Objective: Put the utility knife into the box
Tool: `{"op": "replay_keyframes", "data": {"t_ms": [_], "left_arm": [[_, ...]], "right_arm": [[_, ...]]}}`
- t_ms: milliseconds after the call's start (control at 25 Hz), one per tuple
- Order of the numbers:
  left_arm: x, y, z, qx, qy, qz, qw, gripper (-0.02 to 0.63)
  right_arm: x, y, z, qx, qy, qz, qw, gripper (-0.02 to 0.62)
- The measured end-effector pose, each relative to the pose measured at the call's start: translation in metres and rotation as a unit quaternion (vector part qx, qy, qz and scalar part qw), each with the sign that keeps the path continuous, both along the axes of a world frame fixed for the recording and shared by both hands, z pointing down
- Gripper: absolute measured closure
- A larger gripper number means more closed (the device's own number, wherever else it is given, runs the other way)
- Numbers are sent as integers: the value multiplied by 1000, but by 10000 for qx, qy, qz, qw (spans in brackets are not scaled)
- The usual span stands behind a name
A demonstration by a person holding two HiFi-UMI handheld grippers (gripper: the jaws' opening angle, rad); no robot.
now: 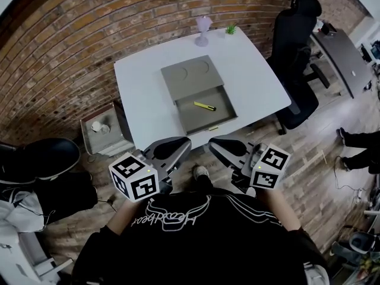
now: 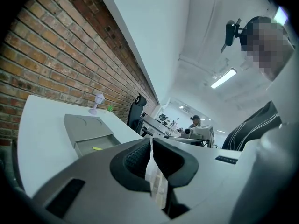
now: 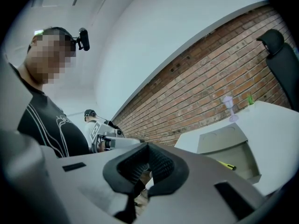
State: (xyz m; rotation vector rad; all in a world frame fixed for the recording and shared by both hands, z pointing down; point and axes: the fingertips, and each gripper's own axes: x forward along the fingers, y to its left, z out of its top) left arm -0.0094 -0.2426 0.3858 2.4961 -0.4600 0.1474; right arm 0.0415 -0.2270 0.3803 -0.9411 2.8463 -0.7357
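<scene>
The yellow utility knife (image 1: 205,105) is lying inside the open half of the flat grey rectangular box (image 1: 189,75), which is sitting on the white square surface (image 1: 252,85). The 2 tongs are hanging well apart from the box, close to the person's chest. The left tongs (image 1: 178,145) and the right tongs (image 1: 219,145) are both clenched, gripping nothing.
</scene>
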Motion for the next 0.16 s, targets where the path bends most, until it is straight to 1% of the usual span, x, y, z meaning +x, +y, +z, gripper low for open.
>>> {"op": "replay_keyframes", "data": {"t_ms": [160], "left_arm": [[7, -5, 4, -27, -20, 41, 10000, 565]], "right_arm": [[5, -4, 4, -20, -18, 30, 10000, 594]]}}
